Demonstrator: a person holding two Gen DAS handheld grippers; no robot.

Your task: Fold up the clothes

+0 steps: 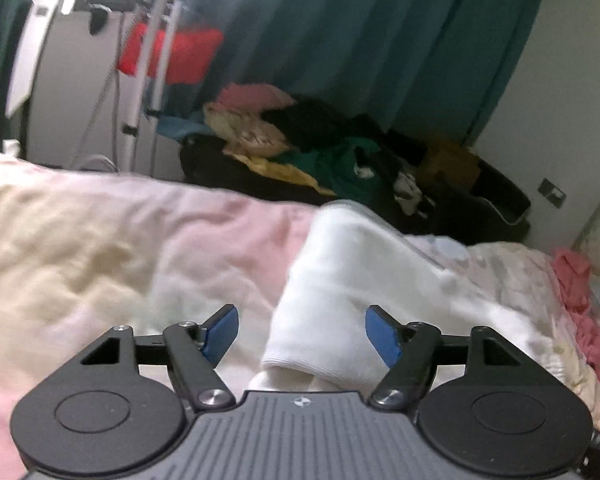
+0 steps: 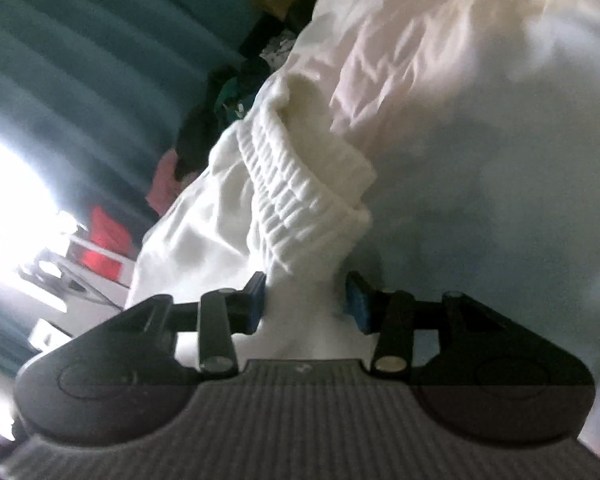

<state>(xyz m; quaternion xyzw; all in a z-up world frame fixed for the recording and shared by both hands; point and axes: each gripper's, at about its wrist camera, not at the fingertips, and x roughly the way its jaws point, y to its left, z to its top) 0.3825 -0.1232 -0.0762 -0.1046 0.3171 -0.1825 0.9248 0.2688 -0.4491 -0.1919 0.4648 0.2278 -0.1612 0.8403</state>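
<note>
A white garment with a ribbed hem lies on the bed's pink and cream cover. My left gripper is open, its blue pads either side of the garment's near hem, just above it. In the right wrist view my right gripper is shut on bunched white cloth just below the garment's elastic waistband, lifting it off the bed. The rest of the garment hangs and spreads away from the jaws.
A dark chair piled with mixed clothes stands beyond the bed. Teal curtains hang behind it. A white stand with a red item is at the left. Pink clothing lies at the bed's right edge.
</note>
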